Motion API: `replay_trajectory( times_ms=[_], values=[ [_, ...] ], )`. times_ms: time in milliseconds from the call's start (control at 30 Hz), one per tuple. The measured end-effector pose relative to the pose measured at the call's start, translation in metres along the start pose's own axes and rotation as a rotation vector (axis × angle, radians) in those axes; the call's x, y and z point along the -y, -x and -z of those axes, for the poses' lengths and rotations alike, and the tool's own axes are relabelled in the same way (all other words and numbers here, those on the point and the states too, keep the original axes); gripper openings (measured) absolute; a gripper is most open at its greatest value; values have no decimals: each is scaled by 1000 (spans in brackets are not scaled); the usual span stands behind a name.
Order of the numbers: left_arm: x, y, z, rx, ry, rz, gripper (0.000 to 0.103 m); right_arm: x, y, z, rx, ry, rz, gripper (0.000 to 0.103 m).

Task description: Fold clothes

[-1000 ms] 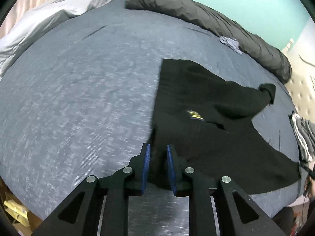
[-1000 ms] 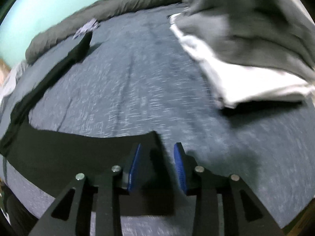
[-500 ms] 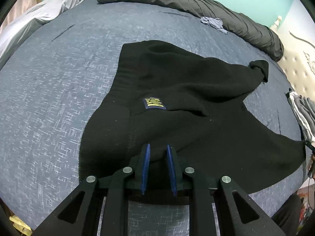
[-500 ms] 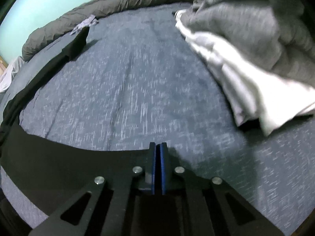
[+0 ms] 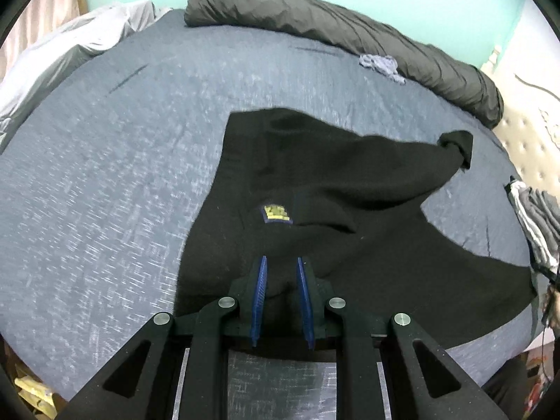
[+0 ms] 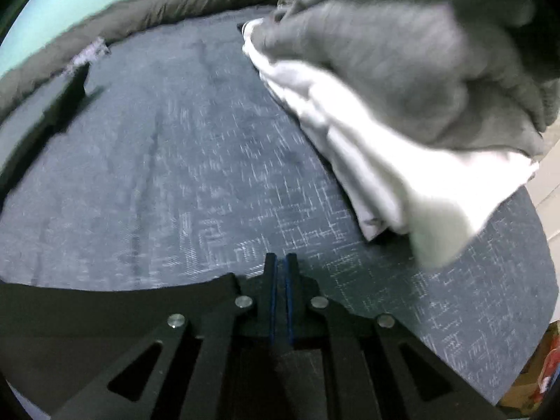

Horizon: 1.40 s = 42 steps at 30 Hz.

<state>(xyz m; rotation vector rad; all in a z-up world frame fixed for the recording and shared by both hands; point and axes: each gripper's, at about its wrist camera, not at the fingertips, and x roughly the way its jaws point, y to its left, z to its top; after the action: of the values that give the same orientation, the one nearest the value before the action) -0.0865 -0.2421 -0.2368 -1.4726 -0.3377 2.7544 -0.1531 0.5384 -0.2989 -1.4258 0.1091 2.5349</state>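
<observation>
The left gripper [image 5: 282,292] has its two blue fingers [image 5: 260,290] a little apart, with a bunch of the black sweater [image 5: 350,189] pinched between them; the right gripper [image 6: 280,290] has its fingers pressed tight together on the edge of the same black sweater [image 6: 115,308]; the sweater lies spread on the blue-grey bed [image 5: 105,175], with a small yellow badge [image 5: 275,212] on its chest just past the left fingers; one sleeve [image 5: 455,143] points up toward the far side of the bed; a long dark grey rolled blanket [image 5: 332,28] lies along the far edge; a little light cloth [image 5: 379,63] sits beside it; a pile of grey and white clothes [image 6: 402,112] rests on the bed close to the right gripper
</observation>
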Motion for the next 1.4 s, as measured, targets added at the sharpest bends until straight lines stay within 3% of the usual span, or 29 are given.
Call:
replay_trajectory(
  times_ms=[133,233,333,467,533,700,800,1100,1400],
  values=[
    [9,22,-6,44,19,-16,21,-3,32,2,41,42,-81,5],
    [20,37,-11,73,31,-28,32,-12,55,6,55,58,-167,10],
    [33,51,-16,98,59,-17,33,-20,74,10,69,77,-207,17],
    [55,58,-22,121,72,-10,40,-33,96,8,84,85,-264,37],
    [68,55,-25,128,79,4,40,-40,107,8,98,94,-283,39],
    [101,26,-25,132,80,41,44,-56,120,2,103,110,-311,45],
    [118,-2,-21,124,93,85,53,-67,120,-2,88,115,-314,49],
    [159,-100,-1,59,71,151,53,-130,79,-36,21,101,-311,54],
    [163,-145,-5,42,71,160,53,-209,53,-79,25,242,-275,54]
  ],
)
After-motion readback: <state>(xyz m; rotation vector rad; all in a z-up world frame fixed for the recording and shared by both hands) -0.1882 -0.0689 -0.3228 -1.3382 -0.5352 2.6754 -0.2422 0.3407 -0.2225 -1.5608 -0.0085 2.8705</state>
